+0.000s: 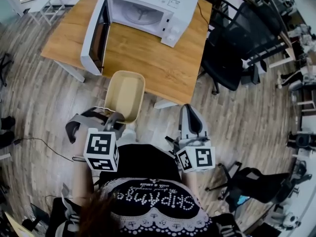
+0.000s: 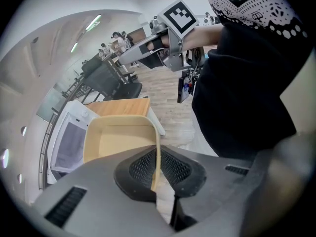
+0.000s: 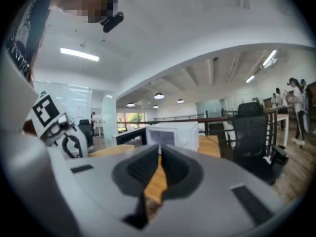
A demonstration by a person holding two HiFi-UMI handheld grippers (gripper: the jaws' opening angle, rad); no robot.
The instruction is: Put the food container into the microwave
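A cream food container (image 1: 126, 93) hangs in the air just short of the wooden table's (image 1: 148, 58) near edge. My left gripper (image 1: 114, 116) is shut on its near wall; in the left gripper view the thin wall (image 2: 157, 157) stands pinched between the two pads. The white microwave (image 1: 148, 9) stands at the table's far side, its door (image 1: 95, 33) swung open to the left and its cavity showing. My right gripper (image 1: 190, 111) is to the right of the container, shut with nothing in it (image 3: 159, 152). The microwave (image 3: 173, 135) shows ahead of it.
A black office chair (image 1: 232, 48) stands close to the table's right side, and another (image 1: 256, 184) is on the floor at the lower right. White chairs (image 1: 49, 4) stand at the far left. A cable (image 1: 39, 142) lies on the wooden floor.
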